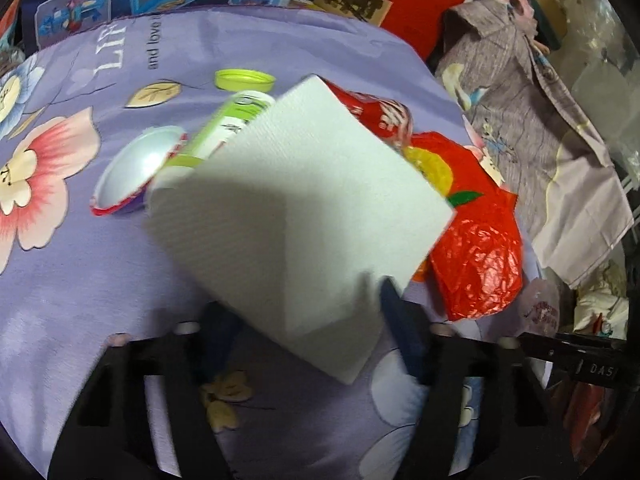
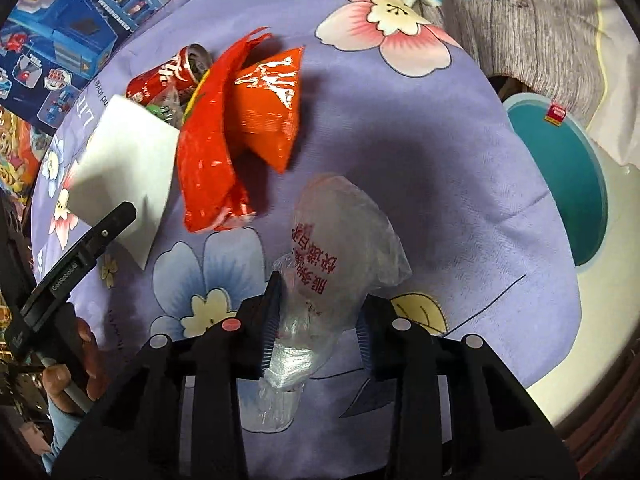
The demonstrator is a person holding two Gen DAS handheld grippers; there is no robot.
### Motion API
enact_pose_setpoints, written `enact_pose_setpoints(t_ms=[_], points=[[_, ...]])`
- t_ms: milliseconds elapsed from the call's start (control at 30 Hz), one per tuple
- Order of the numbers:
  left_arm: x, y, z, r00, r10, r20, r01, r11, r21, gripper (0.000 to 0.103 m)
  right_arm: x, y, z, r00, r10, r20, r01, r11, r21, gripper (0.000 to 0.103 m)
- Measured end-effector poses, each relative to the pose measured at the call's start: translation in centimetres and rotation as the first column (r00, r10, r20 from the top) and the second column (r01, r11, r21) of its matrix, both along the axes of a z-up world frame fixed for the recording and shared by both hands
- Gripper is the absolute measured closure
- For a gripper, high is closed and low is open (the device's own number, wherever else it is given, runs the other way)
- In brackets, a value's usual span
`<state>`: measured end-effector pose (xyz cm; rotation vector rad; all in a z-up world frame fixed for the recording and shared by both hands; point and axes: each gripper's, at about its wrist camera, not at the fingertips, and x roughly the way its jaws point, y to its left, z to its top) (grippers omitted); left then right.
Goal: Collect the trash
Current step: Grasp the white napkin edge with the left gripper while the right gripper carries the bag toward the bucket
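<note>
A white paper napkin (image 1: 288, 216) hangs tilted between the fingers of my left gripper (image 1: 300, 300), which is shut on it; the left pad is hidden behind the sheet. From the right wrist view the napkin (image 2: 124, 168) stands lifted at the far left, with a left gripper finger (image 2: 116, 220) on its lower edge. My right gripper (image 2: 320, 292) is shut on a clear plastic bag (image 2: 336, 240) with red print. Behind the napkin lie a red snack bag (image 1: 476, 256), an orange bag (image 2: 268, 108), a crushed red can (image 2: 168, 76), a green tube (image 1: 228, 128), a green lid (image 1: 244, 79) and a foil-lined cup (image 1: 132, 172).
All of it rests on a round table under a purple flowered cloth (image 2: 440, 184). A white bin with a teal inside (image 2: 568, 176) stands beyond the table's right edge. Toy boxes (image 2: 60, 40) sit past the far edge. A hand (image 2: 76, 356) holds the left gripper.
</note>
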<state>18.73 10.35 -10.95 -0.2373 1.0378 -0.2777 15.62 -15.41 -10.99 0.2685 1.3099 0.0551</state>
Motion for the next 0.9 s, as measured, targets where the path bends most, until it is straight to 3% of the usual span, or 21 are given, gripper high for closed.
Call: enact_pose_setpoints(t_ms=[33, 133, 233, 300, 400, 500, 733, 900], points=[[0.1, -0.3, 0.0, 1.000, -0.005, -0.003, 0.005, 1.000, -0.002, 0.061, 0.2, 0.0, -0.2, 1.000, 0.001, 0.000, -0.001, 1.000, 0.005, 0.070], [0.4, -1.4, -0.1, 1.000, -0.024, -0.003, 0.024, 1.000, 0.013, 0.062, 0.3, -0.3, -0.5, 1.000, 0.006, 0.002, -0.006, 1.000, 0.026, 0.070], [0.9, -2.3, -0.1, 1.000, -0.026, -0.013, 0.027, 1.000, 0.004, 0.050, 0.3, -1.0, -0.9, 1.000, -0.002, 0.000, 0.002, 0.998, 0.055, 0.069], [1.3, -2.9, -0.1, 0.999, -0.028, -0.016, 0.028, 1.000, -0.009, 0.051, 0.4, -1.6, -1.2, 1.000, -0.011, -0.001, 0.011, 0.997, 0.072, 0.069], [1.3, -4.4, 0.1, 0.998, -0.059, -0.009, 0.059, 0.998, 0.003, 0.100, -0.1, -2.7, -1.3, 1.000, -0.018, 0.004, 0.018, 0.996, 0.087, 0.069], [0.6, -5.6, 1.1, 0.997, -0.076, 0.030, 0.075, 0.996, 0.038, 0.102, -0.4, -3.5, -1.2, 1.000, -0.022, 0.017, 0.020, 0.995, 0.102, 0.070], [-2.1, -6.5, 6.5, 0.981, -0.136, 0.141, 0.136, 0.991, 0.009, 0.102, -0.6, -5.5, -0.2, 0.997, -0.047, 0.063, 0.038, 0.989, 0.144, 0.070], [-3.2, -8.8, 9.0, 0.964, -0.206, 0.165, 0.211, 0.977, -0.013, 0.102, -0.9, -7.2, 1.3, 0.990, -0.081, 0.114, 0.060, 0.983, 0.174, 0.070]])
